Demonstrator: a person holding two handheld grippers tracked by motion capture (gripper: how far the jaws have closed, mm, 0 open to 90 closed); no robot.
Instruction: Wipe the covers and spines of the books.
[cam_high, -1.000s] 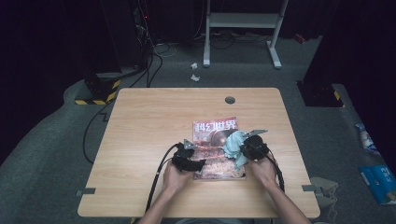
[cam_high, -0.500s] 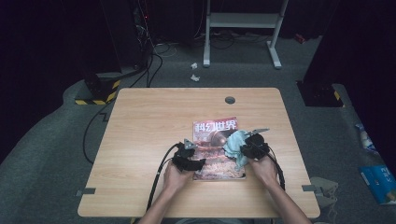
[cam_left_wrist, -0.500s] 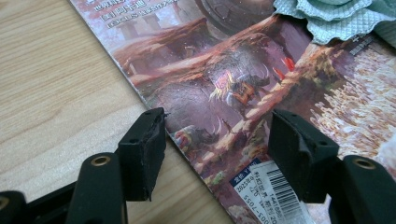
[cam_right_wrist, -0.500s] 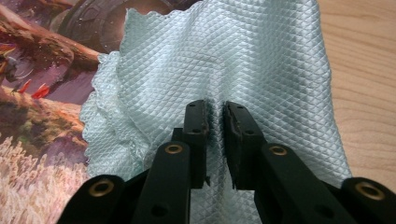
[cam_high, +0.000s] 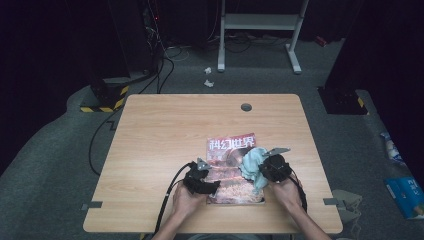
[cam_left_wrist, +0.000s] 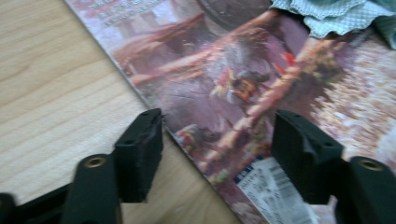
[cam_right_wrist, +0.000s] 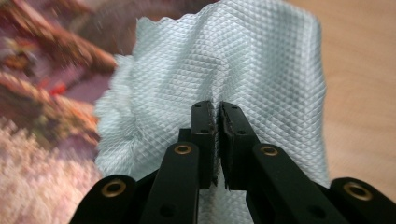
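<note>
— How do the jaws of the left tool (cam_left_wrist: 217, 154) stand?

— Spread wide, with nothing between them. In the left gripper view one black jaw sits over the bare light wooden table (cam_left_wrist: 51, 93), just at the left edge of the glossy magazine with a reddish illustrated cover (cam_left_wrist: 252, 88); the other hangs over the cover near the white barcode label (cam_left_wrist: 271, 186). I cannot tell whether either jaw tip touches the paper.

— And the right tool (cam_right_wrist: 217, 121)?

— Clenched. Its two jaws are pressed together on a fold of the pale blue waffle-textured cloth (cam_right_wrist: 224, 70), which bulges out to both sides and above them.

— Where does that cloth lie?

— In the high view the cloth (cam_high: 251, 162) is bunched on the right part of the magazine (cam_high: 232, 172), close to its right edge, with the right tool (cam_high: 274, 169) just beside it. Part of it drapes down toward the person's right hand (cam_high: 286, 189).

— And the magazine itself?

— Flat on the table (cam_high: 165, 130), near the front edge, a little right of centre, between the two hands. The left tool (cam_high: 200, 180) rests at its lower left corner.
</note>
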